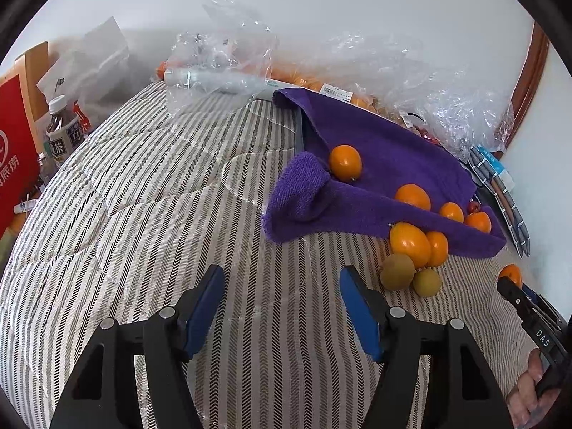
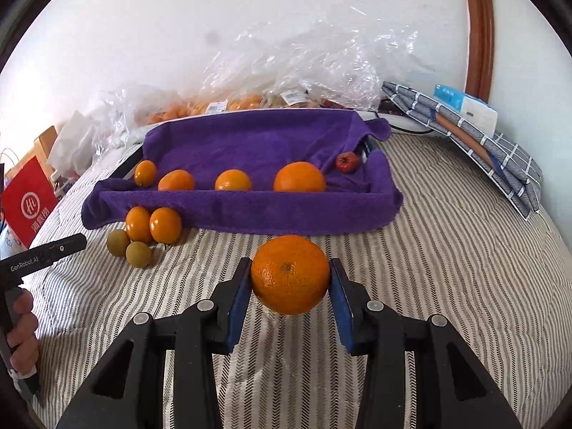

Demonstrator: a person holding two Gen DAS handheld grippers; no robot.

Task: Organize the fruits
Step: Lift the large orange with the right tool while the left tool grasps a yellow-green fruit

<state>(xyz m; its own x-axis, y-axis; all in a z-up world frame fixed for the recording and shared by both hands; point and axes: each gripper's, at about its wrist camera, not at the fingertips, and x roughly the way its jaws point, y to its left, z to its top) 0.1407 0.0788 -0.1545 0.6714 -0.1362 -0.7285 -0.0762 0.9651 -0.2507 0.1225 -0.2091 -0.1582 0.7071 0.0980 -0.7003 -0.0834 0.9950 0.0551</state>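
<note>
A: Left wrist view first. Left gripper low over the striped bedcover, blue pads well apart, nothing between them.

B: Fruit there?

A: Purple towel ahead and to the right, draped over some kind of tray. One small orange up on the towel by a rolled fold, more small oranges along its sunken middle. Two oval oranges off the towel at its near edge, touching each other. Two green-brown fruits just below those, on the bedcover. Clear plastic bags heaped behind, against the wall. Bottle and red bag at far left.

B: Other gripper in that view?

A: Only its black body at the right edge, a hand on the handle.

B: Right wrist view, then.

A: Right gripper closed on a big orange, a blue pad pressed against each side, fruit clear of the bedcover, just short of the towel's near edge. Four oranges in a row inside the towel hollow, largest one rightmost, a small red fruit beside it near the corner. Same pair of oval oranges plus two green-brown fruits at lower left of the towel. Folded checked cloth far right, a white box on top.
</note>
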